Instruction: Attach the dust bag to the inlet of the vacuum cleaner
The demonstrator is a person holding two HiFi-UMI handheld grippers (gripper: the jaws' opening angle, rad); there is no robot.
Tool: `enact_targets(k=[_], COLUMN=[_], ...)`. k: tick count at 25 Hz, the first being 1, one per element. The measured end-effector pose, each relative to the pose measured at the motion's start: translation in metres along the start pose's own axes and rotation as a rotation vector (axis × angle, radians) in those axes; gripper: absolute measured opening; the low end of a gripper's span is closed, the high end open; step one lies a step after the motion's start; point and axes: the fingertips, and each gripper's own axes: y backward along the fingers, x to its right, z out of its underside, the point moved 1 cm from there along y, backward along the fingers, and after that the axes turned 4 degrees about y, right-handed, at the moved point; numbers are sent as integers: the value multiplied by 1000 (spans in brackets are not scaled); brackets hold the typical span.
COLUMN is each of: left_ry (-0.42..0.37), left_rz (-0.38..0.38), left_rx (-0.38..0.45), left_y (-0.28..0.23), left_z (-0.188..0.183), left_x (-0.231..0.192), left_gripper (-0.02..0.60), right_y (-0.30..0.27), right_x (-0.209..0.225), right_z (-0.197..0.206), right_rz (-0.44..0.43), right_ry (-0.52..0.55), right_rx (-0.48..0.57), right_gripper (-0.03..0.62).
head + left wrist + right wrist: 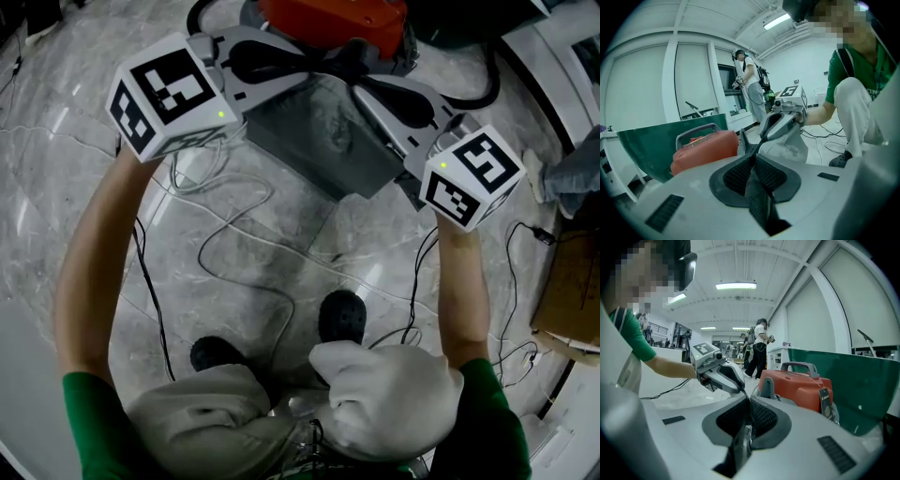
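Left jaws: your left gripper (pixel 752 161) is pinched shut on a thin edge of the dust bag (pixel 319 141).
Right jaws: your right gripper (pixel 749 404) is clamped together on the opposite edge of it.
Surface: the floor (pixel 84 216) is pale grey marbled stone, and thin cables (pixel 234 220) trail across it.
Room: you face white walls, a strip light (pixel 736 285), a green panel (pixel 853 380) and a standing person (pixel 759 350) further back.
Bag: it hangs grey and creased between your two grippers, just beside the red vacuum cleaner (pixel 333 21); you cannot tell whether they touch.
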Motion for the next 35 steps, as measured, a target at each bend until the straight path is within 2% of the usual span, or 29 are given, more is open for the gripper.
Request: enact_targets(k=[10,21,29,35], left_ry=[-33,7,-8,4], left_rz=[-13,-44,-66,-98], left_rx=[-24,14,8,12], left_y=[-18,-20,-37,-45], left_z=[-2,-1,-9,-9], left_x=[-5,-16,-24,-34], left_gripper=[43,43,43,43], right_y=[6,-2,6,2], right_x=[12,30,50,65], right_z=[9,6,10,10], right_rz=[22,-4,20,2], right_ry=[-45,-22,-51,-33], right_rx=[30,35,59,42], right_gripper=[25,26,26,28])
